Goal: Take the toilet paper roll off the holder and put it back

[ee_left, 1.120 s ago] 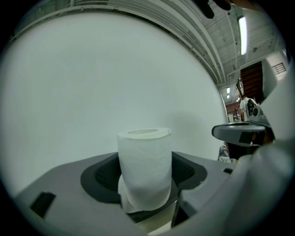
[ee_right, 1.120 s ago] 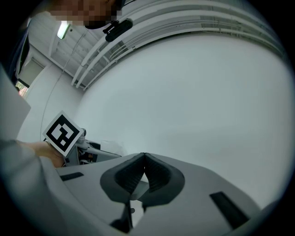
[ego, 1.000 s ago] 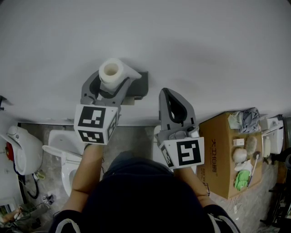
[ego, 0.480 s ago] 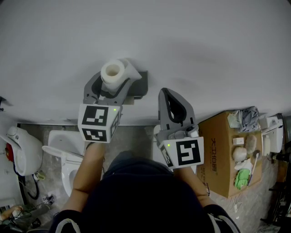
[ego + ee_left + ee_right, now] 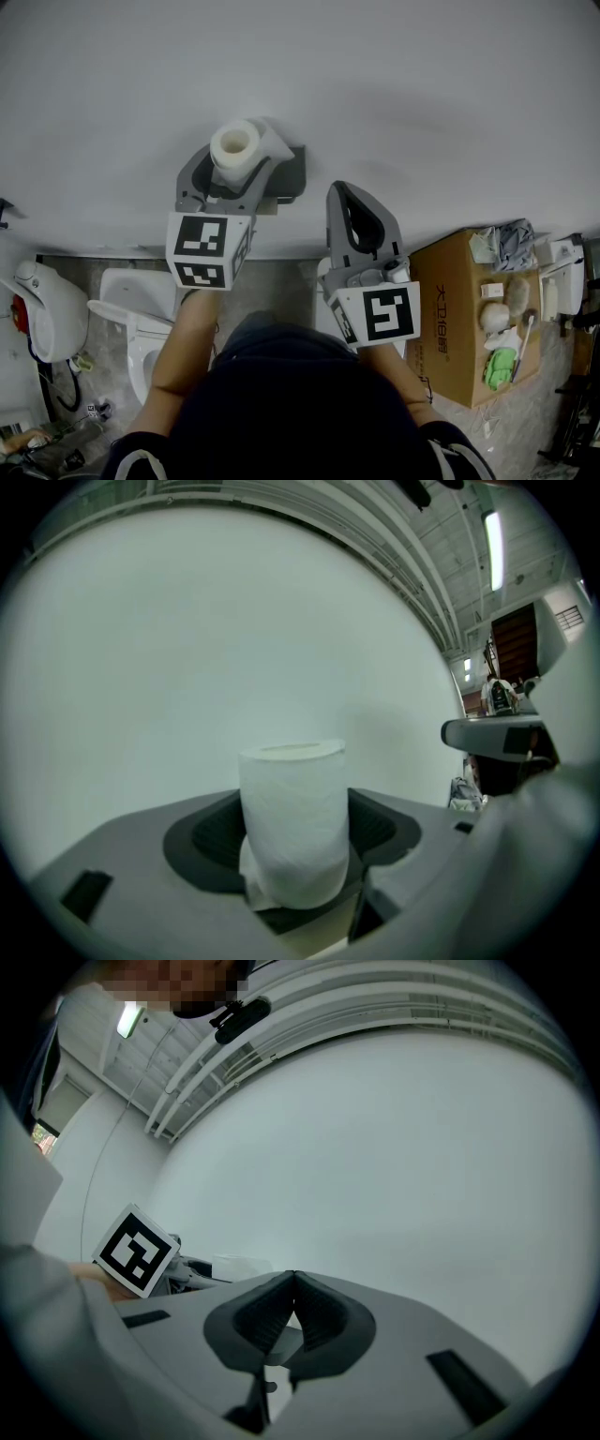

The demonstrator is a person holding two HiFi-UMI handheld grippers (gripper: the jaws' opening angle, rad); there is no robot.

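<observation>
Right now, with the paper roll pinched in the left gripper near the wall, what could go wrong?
1. The toilet paper roll is soft and held only by its sides in the left gripper. It might squash or slip, and a toilet stands below.
2. A loose sheet hangs from the roll. It could snag or unwind near the holder.
3. The right gripper is shut and off to the side, so nothing would catch a drop.
</observation>
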